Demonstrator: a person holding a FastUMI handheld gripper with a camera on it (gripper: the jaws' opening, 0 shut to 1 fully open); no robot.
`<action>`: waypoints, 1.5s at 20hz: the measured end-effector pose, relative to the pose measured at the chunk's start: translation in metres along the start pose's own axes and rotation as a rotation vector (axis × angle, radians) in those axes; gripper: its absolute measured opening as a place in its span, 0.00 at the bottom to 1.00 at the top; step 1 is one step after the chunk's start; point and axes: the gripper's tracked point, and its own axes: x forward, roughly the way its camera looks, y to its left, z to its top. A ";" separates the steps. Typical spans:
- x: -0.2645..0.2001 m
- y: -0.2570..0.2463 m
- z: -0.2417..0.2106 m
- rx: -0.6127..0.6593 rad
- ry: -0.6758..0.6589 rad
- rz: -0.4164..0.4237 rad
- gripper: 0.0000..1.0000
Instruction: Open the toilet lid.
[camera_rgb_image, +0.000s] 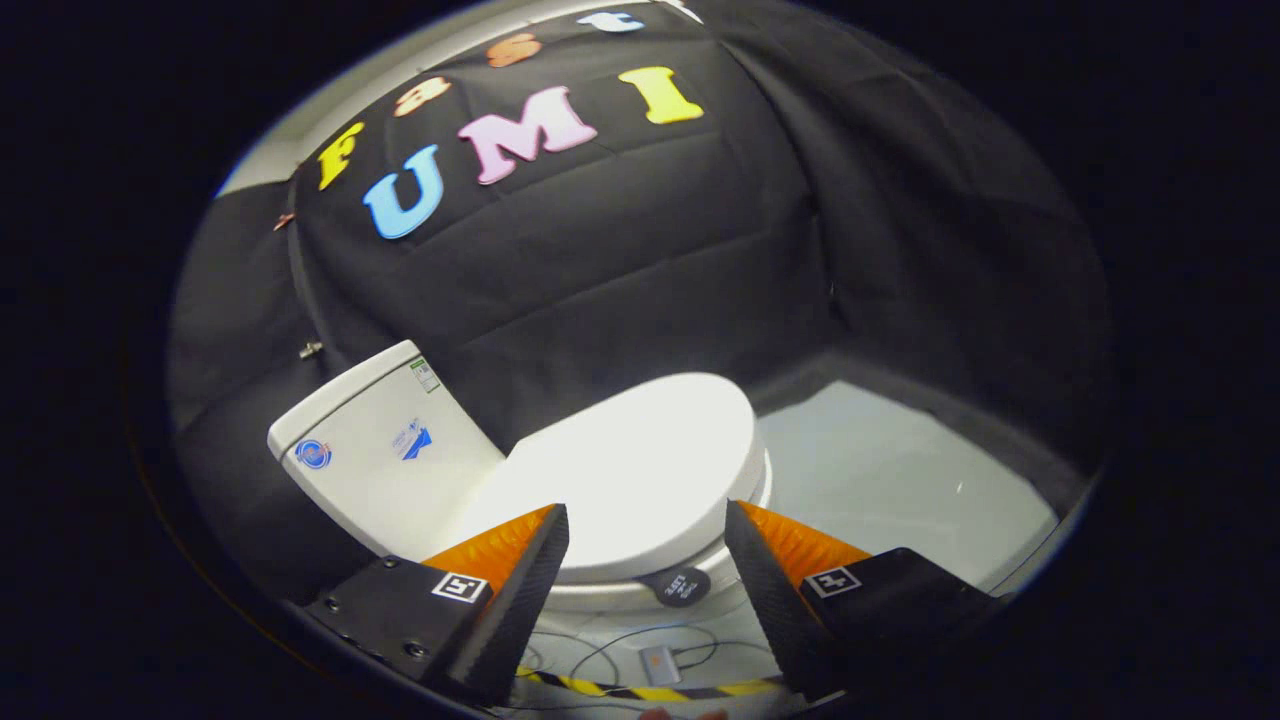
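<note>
1. The tool (647, 520) sits low in the middle of the frame, its two fingers spread wide apart and gripping nothing
2. The toilet lid (640, 470) lies shut on the bowl at the centre of the frame, just beyond and between the fingertips, not touched by them
3. The cistern (385, 455) stands left of the lid, with stickers on its front
4. A small dark round tag (681, 586) sits on the bowl's near rim
5. Cables (630, 645) and striped tape (650, 690) lie on the floor at the bottom

lid (640, 470) ahead of spread tongs (647, 525) | tank (375, 455) left of lid
</note>
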 end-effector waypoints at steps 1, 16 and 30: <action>0.005 -0.007 -0.008 0.079 0.038 0.011 0.99; 0.057 -0.054 -0.086 0.677 0.365 0.141 0.52; 0.056 -0.038 -0.081 0.450 0.376 0.050 0.14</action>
